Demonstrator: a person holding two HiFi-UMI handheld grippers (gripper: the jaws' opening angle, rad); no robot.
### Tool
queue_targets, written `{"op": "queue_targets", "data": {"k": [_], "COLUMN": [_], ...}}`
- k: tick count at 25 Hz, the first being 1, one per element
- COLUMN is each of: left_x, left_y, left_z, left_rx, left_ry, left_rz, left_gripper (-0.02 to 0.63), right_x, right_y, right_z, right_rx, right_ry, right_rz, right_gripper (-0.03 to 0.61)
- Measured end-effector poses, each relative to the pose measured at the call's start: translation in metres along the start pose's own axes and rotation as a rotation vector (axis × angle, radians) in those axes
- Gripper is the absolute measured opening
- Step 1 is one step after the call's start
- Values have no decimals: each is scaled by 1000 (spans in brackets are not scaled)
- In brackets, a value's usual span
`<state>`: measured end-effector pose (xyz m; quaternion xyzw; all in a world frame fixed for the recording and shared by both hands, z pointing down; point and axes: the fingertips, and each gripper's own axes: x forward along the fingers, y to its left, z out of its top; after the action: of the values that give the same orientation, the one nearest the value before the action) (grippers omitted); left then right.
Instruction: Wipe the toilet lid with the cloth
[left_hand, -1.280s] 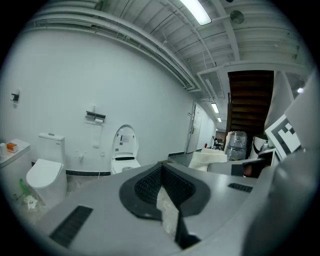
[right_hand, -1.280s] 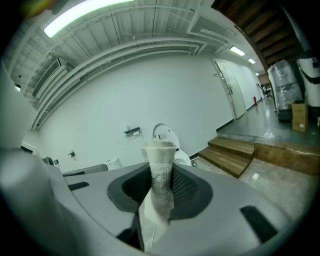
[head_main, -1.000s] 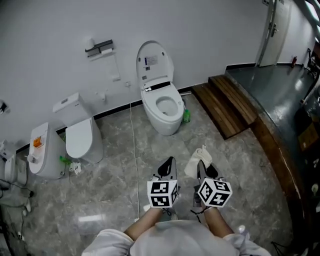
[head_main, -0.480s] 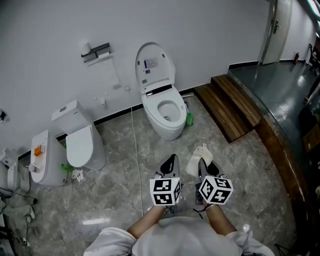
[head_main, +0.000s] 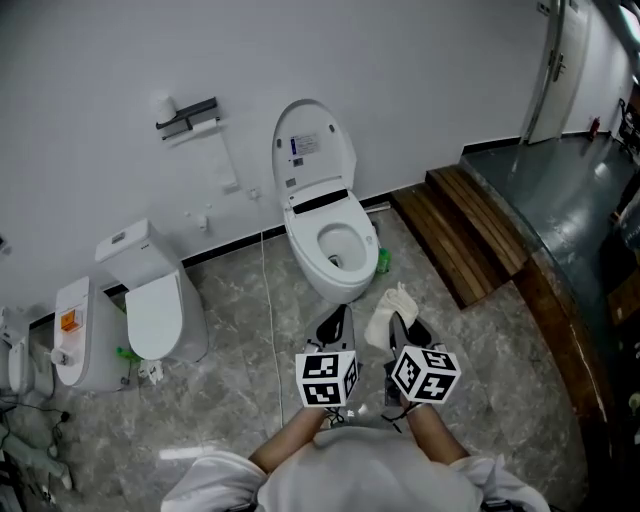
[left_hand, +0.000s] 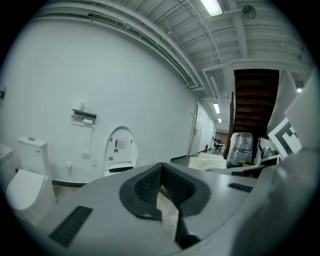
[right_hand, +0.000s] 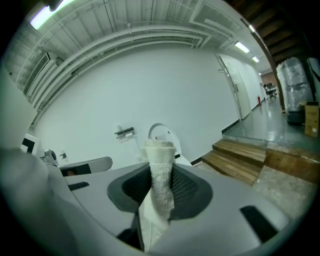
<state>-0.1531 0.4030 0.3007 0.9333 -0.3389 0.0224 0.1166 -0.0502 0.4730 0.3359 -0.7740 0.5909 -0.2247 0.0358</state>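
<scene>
The white toilet (head_main: 338, 250) stands against the wall with its lid (head_main: 314, 150) raised upright; the bowl is uncovered. My left gripper (head_main: 336, 322) hovers over the floor just in front of the bowl, shut, with nothing in it. In the left gripper view the lid (left_hand: 121, 148) shows ahead beyond the left gripper (left_hand: 161, 175). My right gripper (head_main: 398, 326) is beside it, shut on a white cloth (head_main: 390, 304) that sticks up from the jaws. In the right gripper view the cloth (right_hand: 160, 172) hides most of the lid (right_hand: 166, 134).
A second toilet (head_main: 152, 300) with its lid down stands at the left, with another white unit (head_main: 76, 335) beside it. A paper holder (head_main: 188, 114) hangs on the wall. Wooden steps (head_main: 462, 232) and a dark platform lie to the right. There is a green bottle (head_main: 384, 262) by the toilet base. A cord (head_main: 270, 300) runs along the floor.
Both grippers have moved forward together toward the toilet, which now sits nearer to them in the head view. The cloth stays in the right gripper.
</scene>
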Motion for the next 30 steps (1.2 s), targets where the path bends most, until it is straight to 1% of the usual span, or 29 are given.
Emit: {"op": "queue_targets", "data": {"k": [4,9,15,19,26,30], "left_x": [25,48,66,74,109,142], "left_y": [27,54,78,87,111,121], "left_z": [11,17,10,7,1,10], "left_rx": [7,-2,-32,-40,-57,-53], "left_ry": [1,8,27,35,29,26], "left_rz": [4,21,55,79,161,206], "left_gripper": [12,12,12,12,12,12], "right_x": [38,70,98,115,174,214], "right_y": [8,10,1,-2,-26,-28], "right_z": [15,22,21,21,33,57], "right_rx": [-1,15,23,31,45,36], "right_ry": [-6,8,49,68,90,91], "right_rz": [1,0,-11,2,28,81], "right_gripper": [98,98,98,98,98,98]}}
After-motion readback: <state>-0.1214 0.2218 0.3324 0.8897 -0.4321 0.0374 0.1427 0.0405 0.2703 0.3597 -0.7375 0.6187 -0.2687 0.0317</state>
